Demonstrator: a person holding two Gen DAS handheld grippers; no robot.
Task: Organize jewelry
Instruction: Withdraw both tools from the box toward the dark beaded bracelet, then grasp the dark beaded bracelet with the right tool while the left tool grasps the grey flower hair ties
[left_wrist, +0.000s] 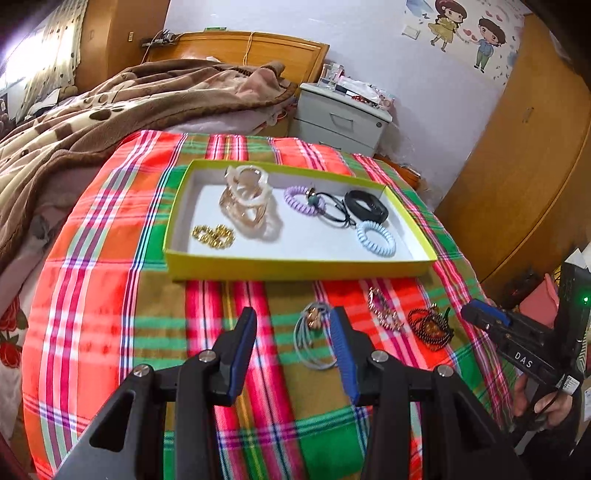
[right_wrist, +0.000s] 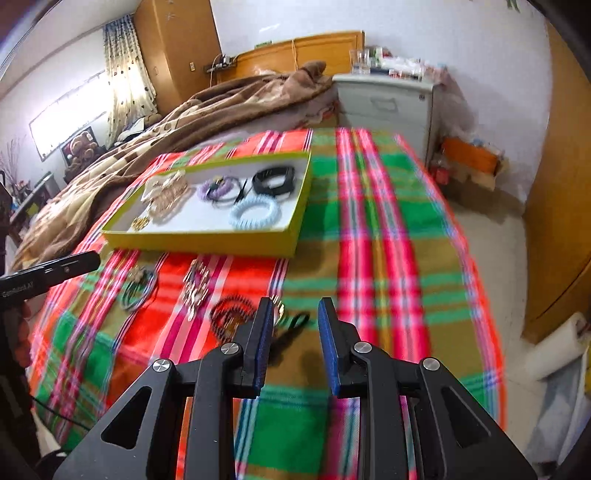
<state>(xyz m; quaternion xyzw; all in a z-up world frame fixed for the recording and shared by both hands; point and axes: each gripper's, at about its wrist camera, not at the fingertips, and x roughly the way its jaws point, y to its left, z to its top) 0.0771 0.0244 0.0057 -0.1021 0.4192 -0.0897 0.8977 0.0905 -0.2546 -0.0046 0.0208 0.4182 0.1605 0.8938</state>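
Observation:
A yellow-green box (left_wrist: 295, 264) with a white floor sits on the plaid cloth (left_wrist: 110, 295). It holds clear bangles (left_wrist: 245, 199), gold rings (left_wrist: 213, 236), a purple coil tie (left_wrist: 301, 201), black bands (left_wrist: 365, 206) and a light blue coil tie (left_wrist: 376, 238). In front of it lie grey hair ties (left_wrist: 314, 334), a silvery bracelet (left_wrist: 384, 310) and a dark beaded bracelet (left_wrist: 430, 326). My left gripper (left_wrist: 293, 314) is open above the cloth, and the grey ties show beside its right finger. My right gripper (right_wrist: 295, 306) is open over the dark beaded bracelet (right_wrist: 229, 317), holding nothing.
A brown blanket (left_wrist: 92, 110) covers the bed behind the cloth. A grey nightstand (left_wrist: 343, 118) stands beyond the box and a wooden wardrobe (left_wrist: 517, 166) on the right. A paper roll (right_wrist: 561, 350) lies off the cloth's right edge.

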